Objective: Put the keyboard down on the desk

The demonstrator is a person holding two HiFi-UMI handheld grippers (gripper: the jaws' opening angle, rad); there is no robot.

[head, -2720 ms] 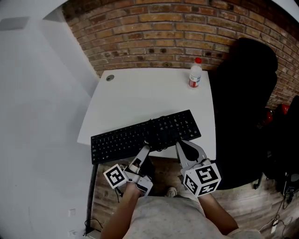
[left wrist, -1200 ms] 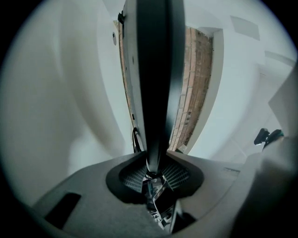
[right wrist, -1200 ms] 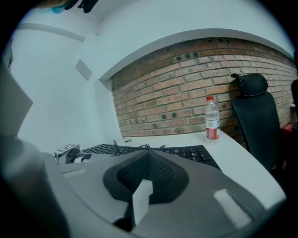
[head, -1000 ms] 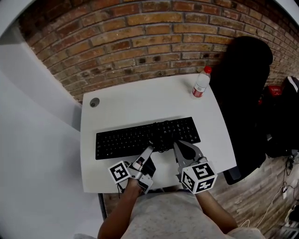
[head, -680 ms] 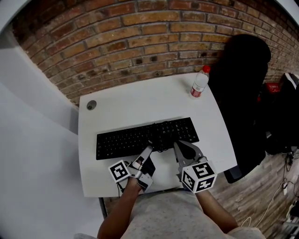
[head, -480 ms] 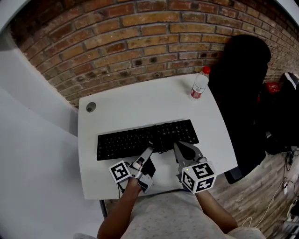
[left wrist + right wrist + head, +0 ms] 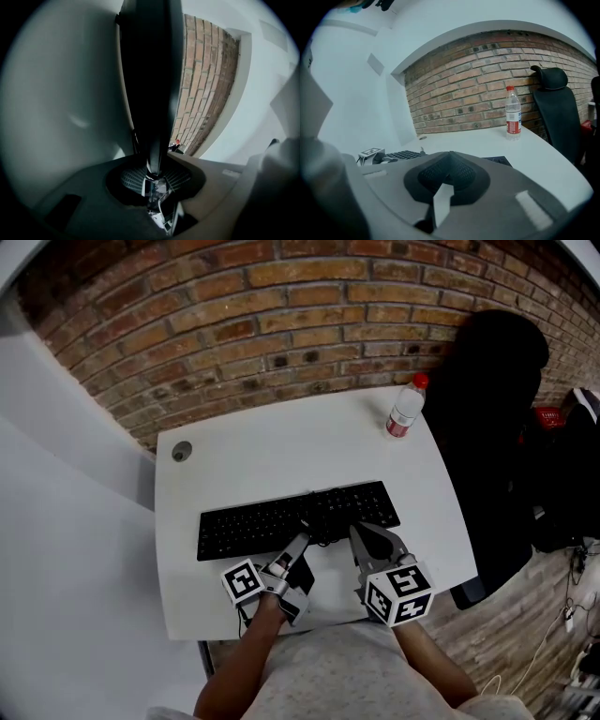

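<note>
Keyboard (image 7: pixel 272 519) lies along the front half of the white surface (image 7: pixel 281 451), seemingly flat; left tongs (image 7: pixel 302 540) and right tongs (image 7: pixel 357 532) both clamp its near edge; risk: one-sided release, or pulling away while one still grips, could skew or drag it toward the front edge; bottle (image 7: pixel 405 411) stands well apart.

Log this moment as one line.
keyboard on desk | left claw shut on its near edge | right claw closed, same edge | water bottle back-right
</note>
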